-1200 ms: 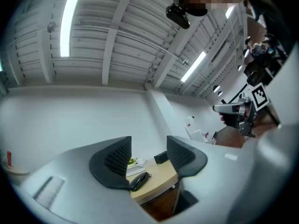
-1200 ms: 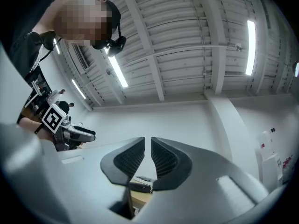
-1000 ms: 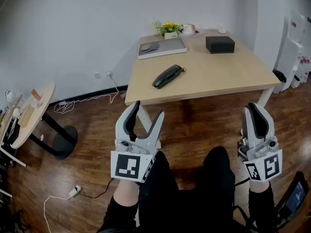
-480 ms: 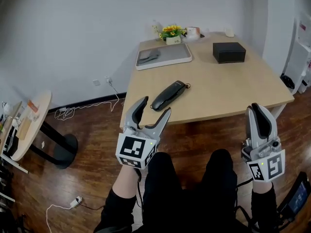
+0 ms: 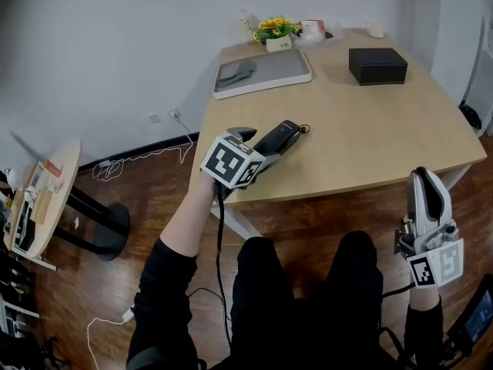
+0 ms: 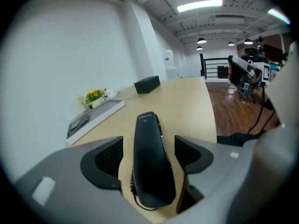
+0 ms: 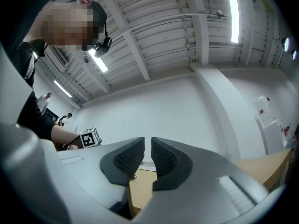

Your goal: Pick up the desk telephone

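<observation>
In the head view, my left gripper (image 5: 254,146) is out over the near left part of the desk (image 5: 370,137), its marker cube facing up. It sits right at the near end of the desk telephone (image 5: 282,135), a black handset lying flat on the wood and angled away toward the right. Farther back on the desk are a grey tray (image 5: 296,72), a black box (image 5: 377,65) and a small pot of yellow flowers (image 5: 273,27). My right gripper (image 5: 426,187) hangs low beside my knee, off the desk, well apart from the handset.

In the left gripper view, the fingers (image 6: 105,160) are spread wide, one on each side of the desk telephone (image 6: 150,157). Bare desk (image 6: 187,106) shows in the gap on either side, so the handset is straddled, not clamped. It lies flat on the wood, with a thin cord curling out at its near end.

In the right gripper view, the fingers (image 7: 126,160) are drawn almost together with only a thin slit between them, and nothing is in it. Beyond them I see the desk edge (image 7: 140,190) and the left gripper's marker cube (image 7: 91,137).
</observation>
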